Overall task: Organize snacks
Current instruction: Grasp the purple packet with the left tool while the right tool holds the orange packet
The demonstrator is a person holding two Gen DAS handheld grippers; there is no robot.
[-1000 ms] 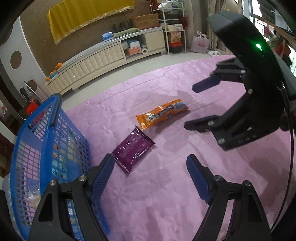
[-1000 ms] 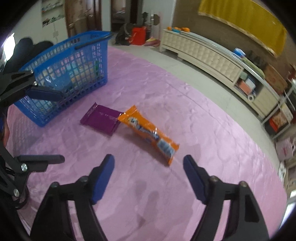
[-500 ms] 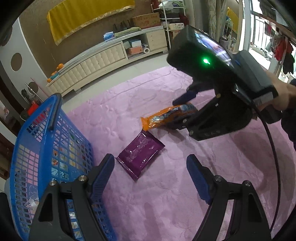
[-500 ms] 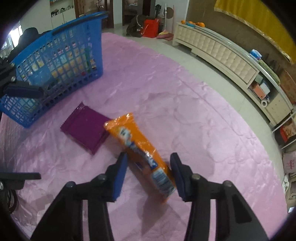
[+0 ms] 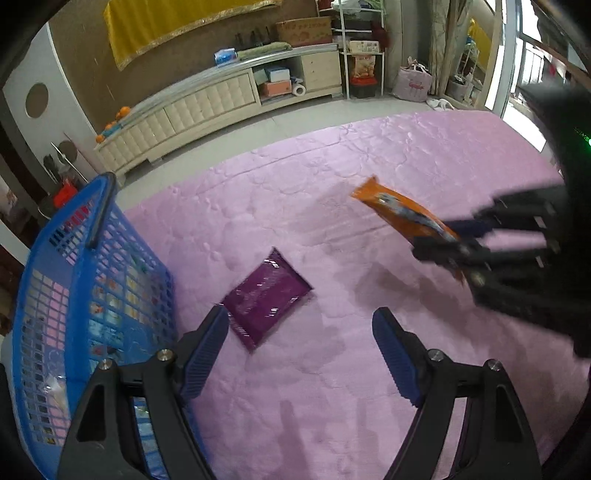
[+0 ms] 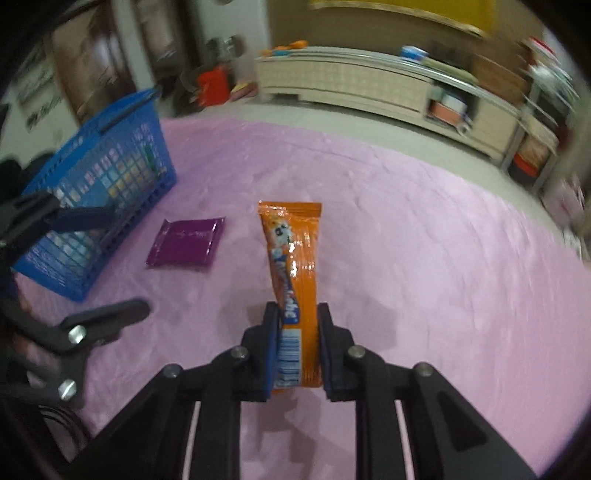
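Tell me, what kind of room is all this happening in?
Probably a home living room: a long cream TV-style cabinet along the wall, a cluttered storage shelf beside it, and a soft pink quilted cover where the snacks lie.

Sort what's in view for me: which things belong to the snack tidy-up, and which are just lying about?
Part of the job:
- orange snack packet, clamped in the right hand-held gripper
- purple snack packet on the pink quilt
- blue basket
- left hand-held gripper, open

Lying about:
- cream cabinet
- cardboard box
- yellow cloth

Pink bedspread [image 5: 369, 155]; purple packet [image 5: 264, 297], blue basket [image 5: 92, 273].
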